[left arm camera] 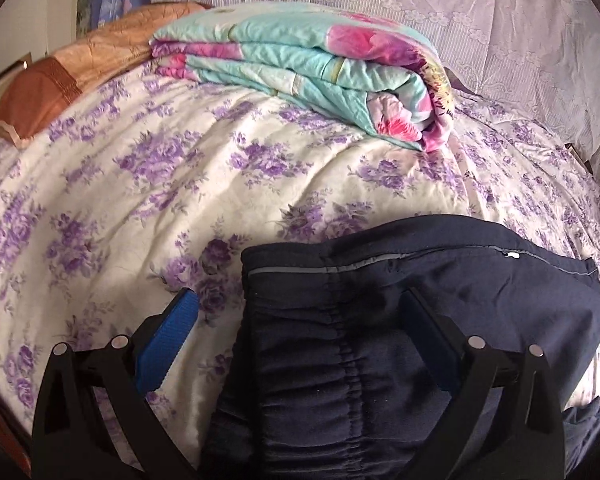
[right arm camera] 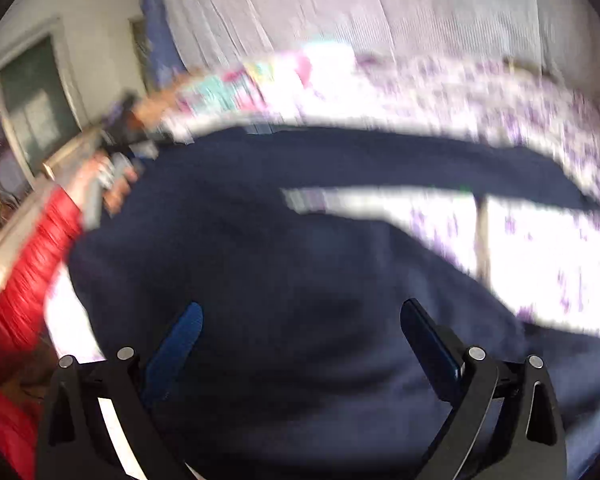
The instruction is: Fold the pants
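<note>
Dark navy pants (left arm camera: 380, 320) lie on a bed with a purple-flowered cover (left arm camera: 140, 184); their gathered elastic waistband runs between the blue pads of my left gripper (left arm camera: 300, 308), which stands open just over the waistband's left end. In the blurred right wrist view the same pants (right arm camera: 300, 240) spread wide, both legs stretching off to the right. My right gripper (right arm camera: 302, 312) hangs open above the dark cloth with nothing between its fingers. A hand in a red sleeve (right arm camera: 28, 264) holds the other gripper at the pants' left edge.
A folded turquoise and pink quilt (left arm camera: 300, 64) sits at the back of the bed, with an orange-brown pillow (left arm camera: 80, 68) to its left. A pale lace curtain (left arm camera: 420, 4) hangs behind. A window (right arm camera: 32, 108) shows at the left.
</note>
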Tool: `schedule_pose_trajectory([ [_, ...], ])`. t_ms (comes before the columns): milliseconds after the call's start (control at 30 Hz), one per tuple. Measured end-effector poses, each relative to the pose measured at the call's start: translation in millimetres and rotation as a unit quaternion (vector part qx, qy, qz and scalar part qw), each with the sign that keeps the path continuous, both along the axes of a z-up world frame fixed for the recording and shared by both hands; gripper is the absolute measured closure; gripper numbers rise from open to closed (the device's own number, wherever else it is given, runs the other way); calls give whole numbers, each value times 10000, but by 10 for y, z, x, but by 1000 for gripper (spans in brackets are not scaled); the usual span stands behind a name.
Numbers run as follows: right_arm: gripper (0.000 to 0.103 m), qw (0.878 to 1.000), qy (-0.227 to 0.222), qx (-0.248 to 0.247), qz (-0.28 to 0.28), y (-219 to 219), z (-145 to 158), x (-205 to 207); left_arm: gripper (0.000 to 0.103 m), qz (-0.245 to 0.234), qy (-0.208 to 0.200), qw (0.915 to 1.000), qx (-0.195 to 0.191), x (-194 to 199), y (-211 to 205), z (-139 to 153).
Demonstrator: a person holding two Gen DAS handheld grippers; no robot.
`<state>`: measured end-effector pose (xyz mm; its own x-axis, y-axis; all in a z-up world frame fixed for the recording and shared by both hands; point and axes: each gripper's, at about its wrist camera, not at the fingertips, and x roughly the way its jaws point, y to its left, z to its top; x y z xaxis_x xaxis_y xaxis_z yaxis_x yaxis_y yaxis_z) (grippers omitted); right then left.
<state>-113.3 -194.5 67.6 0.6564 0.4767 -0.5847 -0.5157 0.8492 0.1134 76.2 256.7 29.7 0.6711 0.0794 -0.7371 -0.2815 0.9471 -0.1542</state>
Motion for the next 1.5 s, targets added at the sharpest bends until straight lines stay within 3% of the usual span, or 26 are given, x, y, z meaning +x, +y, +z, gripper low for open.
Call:
schedule_pose_trajectory([
  [133,3,9986,-513,87,-63,129,261,224,5,-87,-143,9988,457,-44,-151,94],
  [267,3,9982,-496,-109,-324,332,328,671,5,-197,-206,9962,822,-51,-274,134],
  [400,3,9978,-388,-325,-421,569,309,1210,5,-255,-177,9954,905,-33,-308,132],
  [533,3,9962,16,-619,-618,772,59,1692,5,-255,-154,9961,834,-23,-286,115],
  [700,3,9892,797,-1017,-699,923,-551,1967,5,-288,-101,9963,809,-5,-290,98],
  [1500,3,9897,800,-968,-682,918,-538,1949,5,-282,-33,9974,662,23,-247,74],
])
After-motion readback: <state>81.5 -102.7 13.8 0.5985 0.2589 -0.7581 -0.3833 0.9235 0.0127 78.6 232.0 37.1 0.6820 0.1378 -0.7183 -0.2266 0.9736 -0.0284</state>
